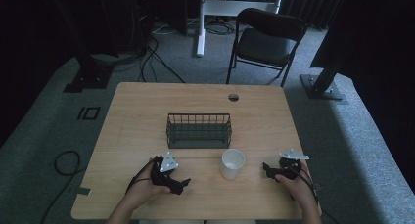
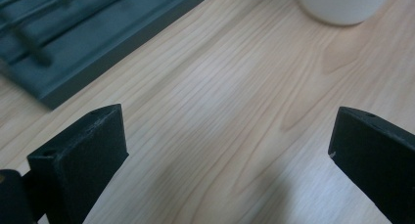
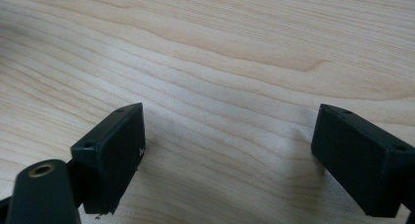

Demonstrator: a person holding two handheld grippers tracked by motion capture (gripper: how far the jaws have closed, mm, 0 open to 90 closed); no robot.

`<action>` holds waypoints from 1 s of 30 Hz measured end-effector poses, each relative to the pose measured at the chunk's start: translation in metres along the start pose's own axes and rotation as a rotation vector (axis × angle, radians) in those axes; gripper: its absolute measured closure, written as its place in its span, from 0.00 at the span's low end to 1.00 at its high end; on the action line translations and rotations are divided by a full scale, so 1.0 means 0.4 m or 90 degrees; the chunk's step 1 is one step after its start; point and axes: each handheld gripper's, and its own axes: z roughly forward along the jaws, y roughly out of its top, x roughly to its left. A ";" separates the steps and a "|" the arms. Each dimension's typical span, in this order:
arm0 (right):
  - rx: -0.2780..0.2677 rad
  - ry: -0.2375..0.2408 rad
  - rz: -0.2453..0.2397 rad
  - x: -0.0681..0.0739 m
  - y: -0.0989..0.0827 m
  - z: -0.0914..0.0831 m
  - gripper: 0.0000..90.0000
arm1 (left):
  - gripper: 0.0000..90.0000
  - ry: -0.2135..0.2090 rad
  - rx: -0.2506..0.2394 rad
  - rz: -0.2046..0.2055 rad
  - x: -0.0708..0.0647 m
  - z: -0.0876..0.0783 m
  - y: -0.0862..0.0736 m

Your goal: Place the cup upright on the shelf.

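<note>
On the table [image 1: 137, 116], the basket [image 1: 198, 130] lies lengthwise left-right.

I'm working in what looks like a lab or recording studio: black curtains [image 1: 44, 28] behind, grey carpet [image 1: 342, 150], loose cables [image 1: 151, 57] across it, metal stand bases [image 1: 88, 79], a folding chair [image 1: 266, 40], and a plain wooden counter [image 1: 142, 116] ahead of my fingers.

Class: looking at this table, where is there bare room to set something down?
Bare wood lies left of the wire basket, behind it up to the cable hole, and right of it. It is crowded near the front edge: left gripper, white cup, right gripper.
</note>
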 end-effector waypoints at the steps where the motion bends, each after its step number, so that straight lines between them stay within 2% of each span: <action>1: 0.000 0.000 0.000 0.000 0.000 0.000 0.14 | 0.01 -0.001 -0.001 0.004 -0.005 0.003 0.006; 6: 0.000 0.000 0.000 0.000 0.000 0.000 0.14 | 0.01 -0.026 -0.014 0.022 -0.030 0.020 0.033; 11: 0.000 0.000 0.000 0.000 0.000 0.000 0.14 | 0.01 -0.030 -0.022 0.034 -0.045 0.034 0.053; 20: 0.000 0.000 0.000 0.000 0.000 0.000 0.14 | 0.01 -0.053 -0.051 0.057 -0.091 0.066 0.106; 30: -0.001 0.001 0.001 -0.001 0.000 0.000 0.14 | 0.01 -0.075 -0.057 0.075 -0.123 0.108 0.140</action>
